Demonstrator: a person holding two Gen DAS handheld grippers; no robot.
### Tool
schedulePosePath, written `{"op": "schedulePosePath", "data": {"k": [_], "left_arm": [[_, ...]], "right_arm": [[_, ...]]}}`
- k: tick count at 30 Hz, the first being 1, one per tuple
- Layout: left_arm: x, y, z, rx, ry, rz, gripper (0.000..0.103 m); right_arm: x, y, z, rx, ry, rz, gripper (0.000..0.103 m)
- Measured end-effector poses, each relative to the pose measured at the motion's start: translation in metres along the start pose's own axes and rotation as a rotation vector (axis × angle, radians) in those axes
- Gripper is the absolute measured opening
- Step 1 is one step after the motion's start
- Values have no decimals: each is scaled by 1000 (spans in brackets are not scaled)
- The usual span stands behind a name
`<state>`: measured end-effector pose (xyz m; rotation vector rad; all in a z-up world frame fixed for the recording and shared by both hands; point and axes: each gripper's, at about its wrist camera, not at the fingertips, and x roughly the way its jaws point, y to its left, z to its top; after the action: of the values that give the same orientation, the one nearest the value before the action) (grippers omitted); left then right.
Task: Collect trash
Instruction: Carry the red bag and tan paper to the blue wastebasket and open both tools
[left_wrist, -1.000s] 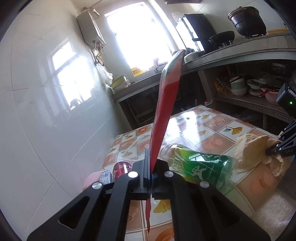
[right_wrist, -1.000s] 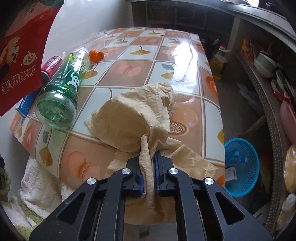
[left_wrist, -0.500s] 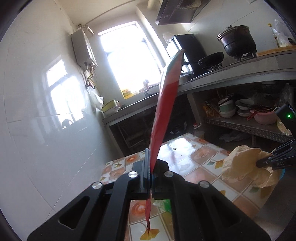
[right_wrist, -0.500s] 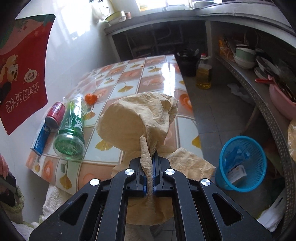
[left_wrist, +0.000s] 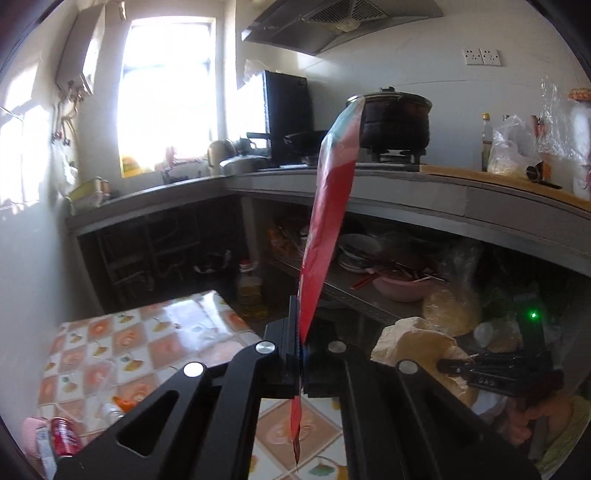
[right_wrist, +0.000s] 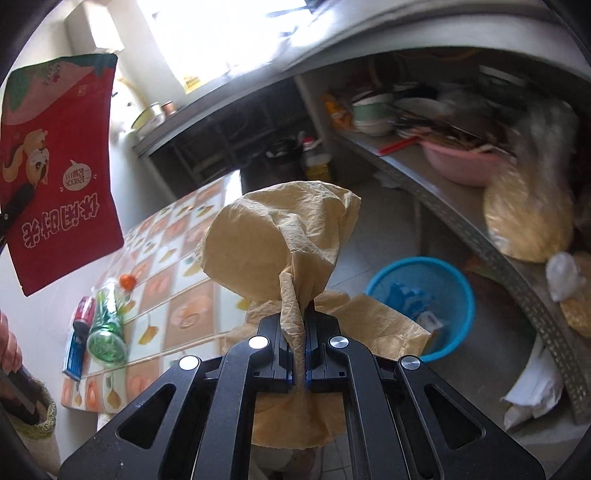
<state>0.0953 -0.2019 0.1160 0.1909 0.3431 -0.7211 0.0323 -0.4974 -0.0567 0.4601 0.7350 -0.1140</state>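
Observation:
My left gripper (left_wrist: 300, 345) is shut on a flat red snack bag (left_wrist: 327, 229), seen edge-on and held up in the air; its printed face (right_wrist: 59, 166) shows at the upper left of the right wrist view. My right gripper (right_wrist: 300, 345) is shut on a crumpled tan paper bag (right_wrist: 273, 243), lifted clear of the tiled table (right_wrist: 177, 258). That paper bag (left_wrist: 417, 341) also appears at the lower right of the left wrist view. A blue mesh waste basket (right_wrist: 421, 306) stands on the floor to the right of the table, below and beyond the paper bag.
On the table's left end lie a green plastic bottle (right_wrist: 109, 319), a red can (right_wrist: 83, 310), a blue packet (right_wrist: 74, 350) and a small orange piece (right_wrist: 126, 281). A counter (left_wrist: 406, 192) with a shelf of dishes and a pink basin (right_wrist: 461, 162) runs along the right.
Both grippers rose off the table and swung right toward the counter and floor, carrying the red bag and the paper bag. The blue basket is now nearer the middle of the right view.

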Motion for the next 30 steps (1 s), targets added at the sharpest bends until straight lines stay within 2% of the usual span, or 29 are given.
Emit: {"op": "schedulePosePath", "data": {"k": [5, 10, 14, 20, 26, 30], "left_arm": [[63, -26, 2, -82, 143, -174, 0], [137, -46, -9, -192, 351, -329, 0], [200, -61, -23, -280, 535, -419, 0], [286, -88, -53, -320, 747, -424, 0], [354, -118, -91, -279, 891, -375, 0], [390, -138, -112, -221, 953, -334, 0]], "right_arm": [[-6, -46, -11, 95, 4, -49, 3], [1, -89, -22, 197, 30, -111, 3], [15, -113, -31, 254, 67, -164, 3], [54, -147, -39, 362, 144, -214, 3], [101, -178, -41, 471, 216, -219, 3], [135, -197, -43, 545, 259, -205, 3]]}}
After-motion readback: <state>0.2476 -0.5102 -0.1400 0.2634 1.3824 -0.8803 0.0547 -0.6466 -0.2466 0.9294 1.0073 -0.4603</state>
